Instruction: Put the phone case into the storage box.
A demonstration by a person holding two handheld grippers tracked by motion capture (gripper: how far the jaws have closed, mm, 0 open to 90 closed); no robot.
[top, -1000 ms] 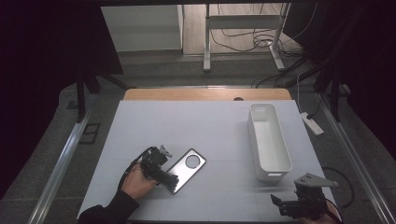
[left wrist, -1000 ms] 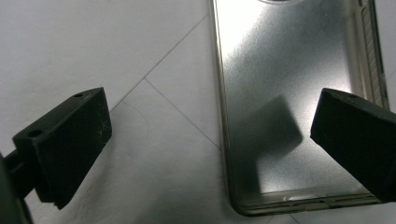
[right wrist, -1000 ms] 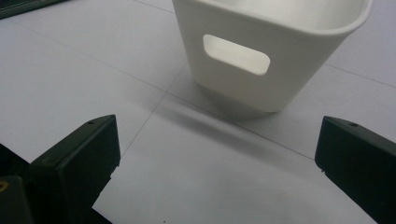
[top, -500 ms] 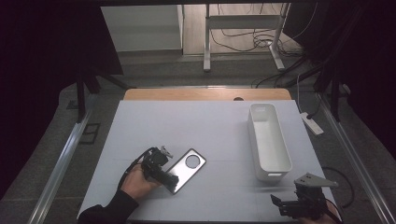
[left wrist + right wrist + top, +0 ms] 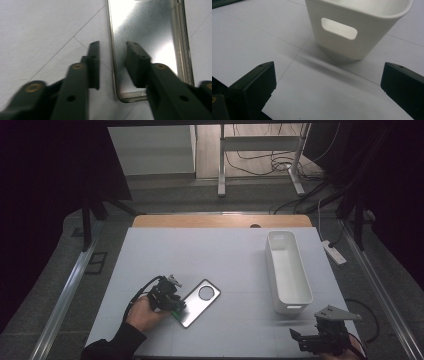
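Silvery phone case (image 5: 147, 47) flat on the table (image 5: 230, 255), its near-left edge between the just-closing, not-yet-touching jaws of the left hand-held gripper (image 5: 112, 65)

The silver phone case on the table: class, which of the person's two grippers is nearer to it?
Left. The left gripper straddles one long edge of the silver phone case at its near end; the right gripper waits far off, by the white bin.

Lab-like recording room: white table (image 5: 220, 255), dark curtains (image 5: 50, 180), floor cables (image 5: 270, 162).
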